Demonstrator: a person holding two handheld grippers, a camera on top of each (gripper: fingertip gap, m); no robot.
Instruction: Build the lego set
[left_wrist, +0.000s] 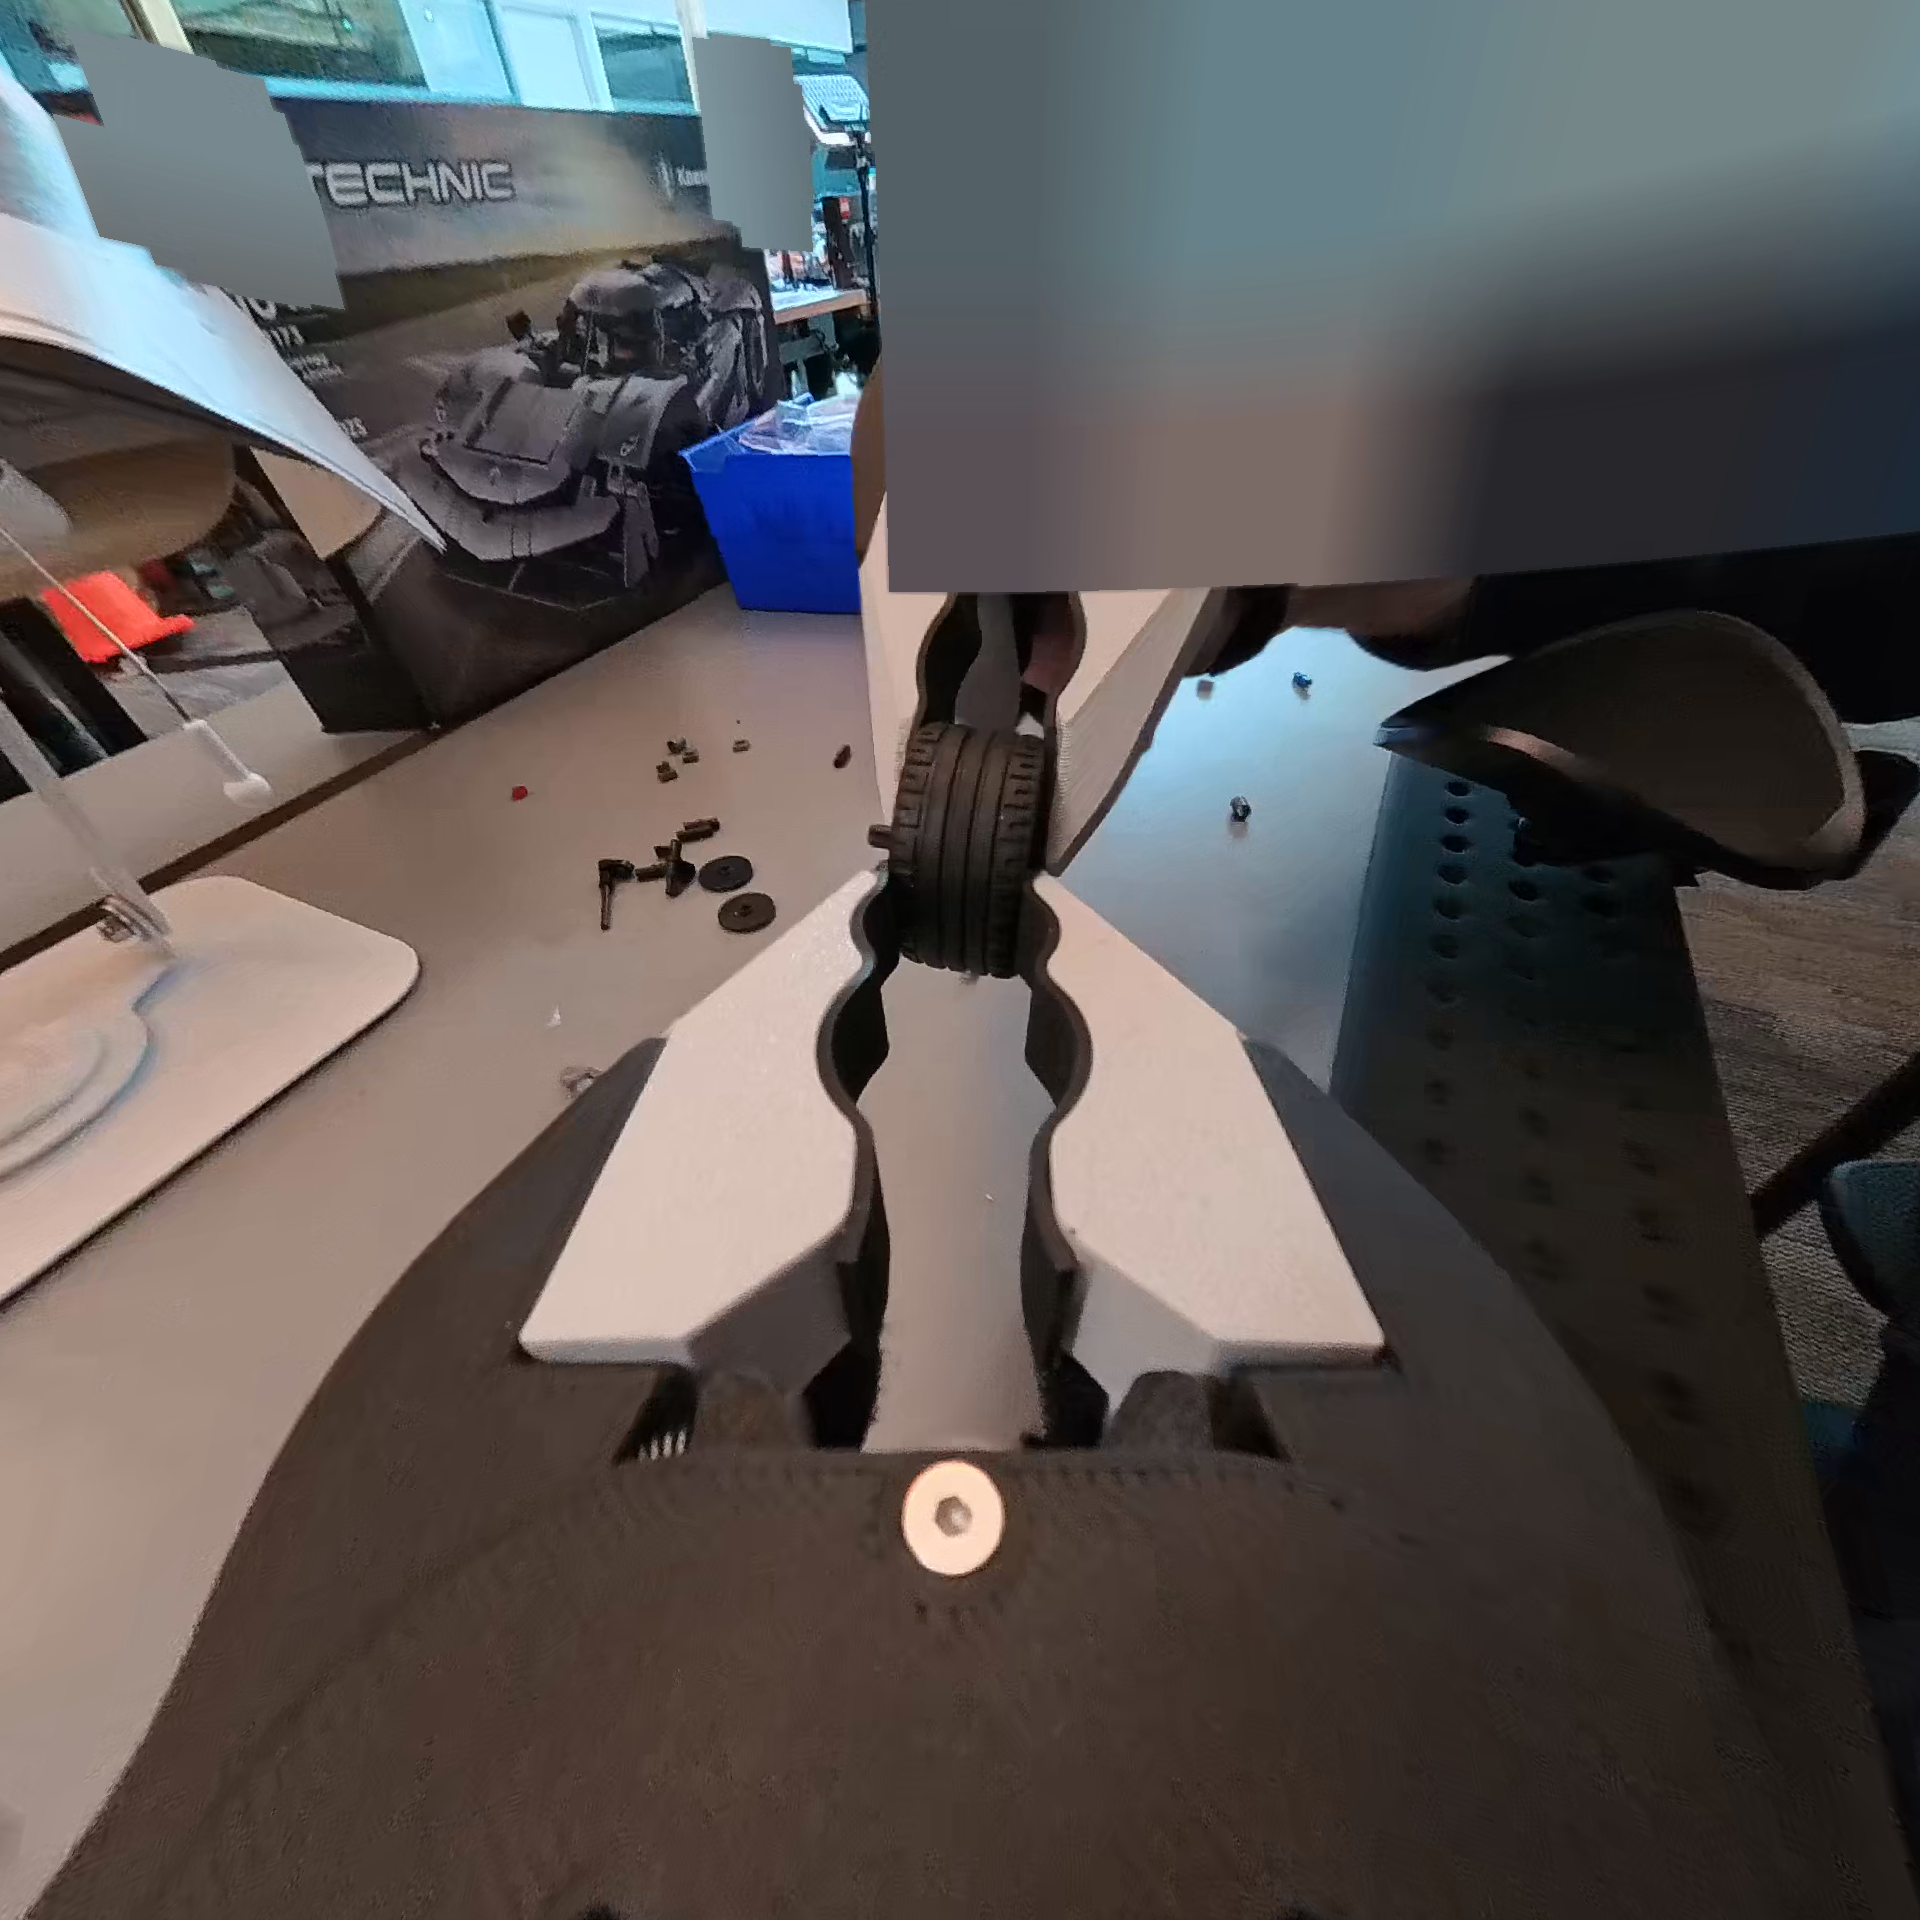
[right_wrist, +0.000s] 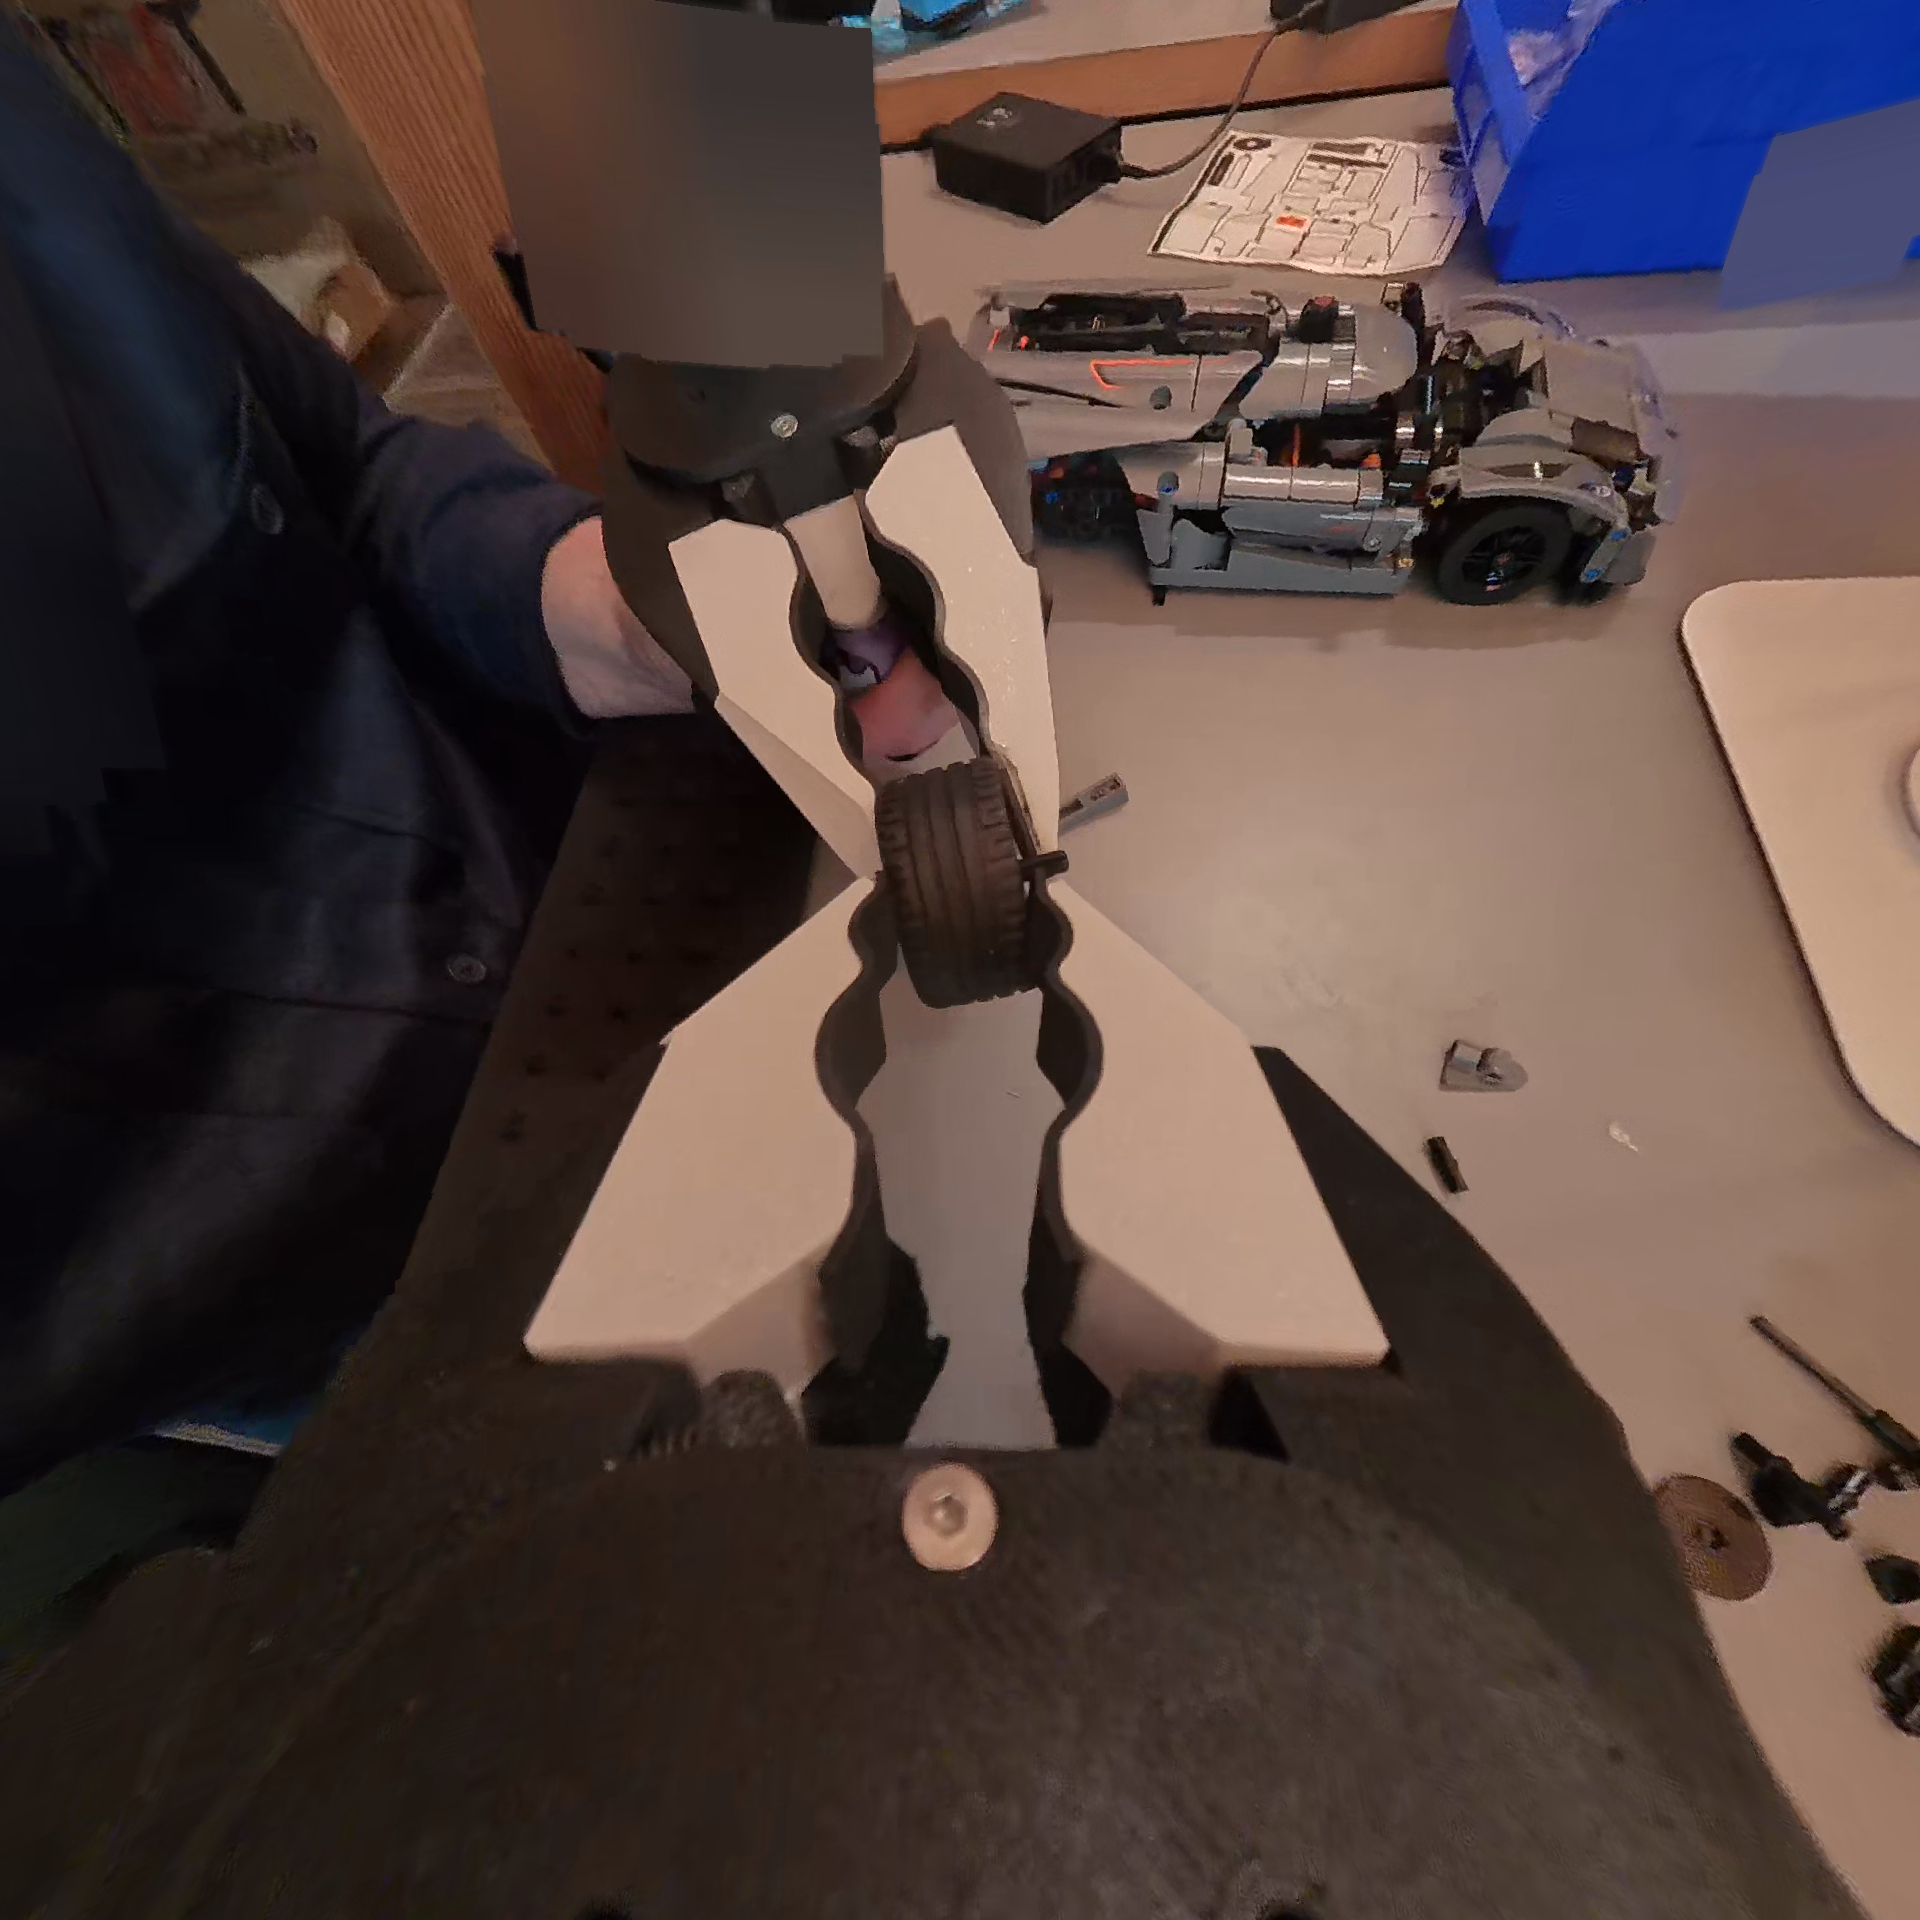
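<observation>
A black wheel with a tyre is held in the air between both grippers, over the grey table. My left gripper grips the tyre from below in its own view, its jaws shut on the tread sides. My right gripper is shut on the same wheel from the opposite side. Each gripper shows in the other's view, tip to tip: the right one and the left one. A short black axle pin sticks out of the wheel's hub. The partly built grey car model stands on the table beyond.
Loose black pins and two discs lie on the table. The set's box, a blue bin and a white stand base stand to the left. A sticker sheet, a black adapter and a small grey piece also lie about. Left and right tips are no more than a few centimetres apart. It is some 25 centimeters from my left tips to the partly built grey car model.
</observation>
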